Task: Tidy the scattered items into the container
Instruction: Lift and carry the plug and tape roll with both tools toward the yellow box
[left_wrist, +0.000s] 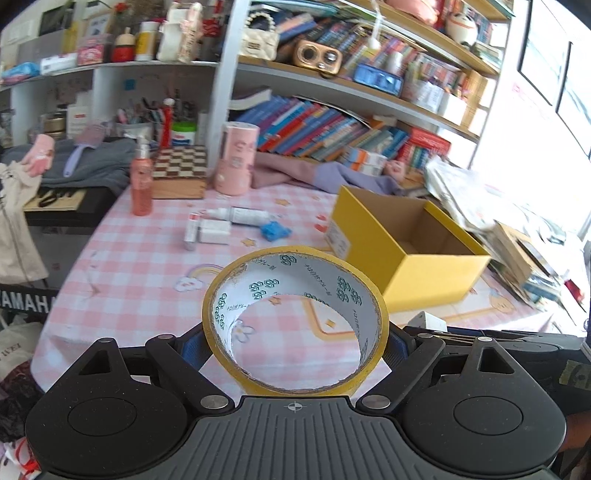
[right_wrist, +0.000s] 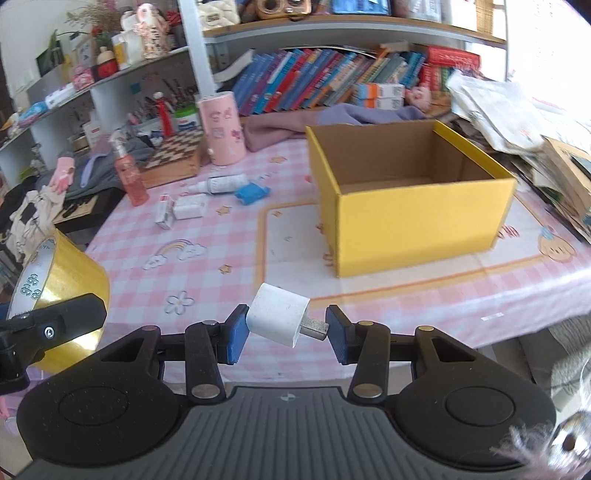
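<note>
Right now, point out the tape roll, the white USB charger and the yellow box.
tape roll (left_wrist: 295, 325): left wrist view, on its printed inner core.
white USB charger (right_wrist: 279, 314): right wrist view, on the white body's top face.
yellow box (right_wrist: 417, 225): right wrist view, on the near outer wall.

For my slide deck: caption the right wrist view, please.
Right gripper holds a white charger plug short of the open yellow box.

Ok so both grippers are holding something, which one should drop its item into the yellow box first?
Probably right. The right gripper holds the white charger facing the yellow box head-on; the left gripper, holding the tape roll, sees it off to the right.
</note>
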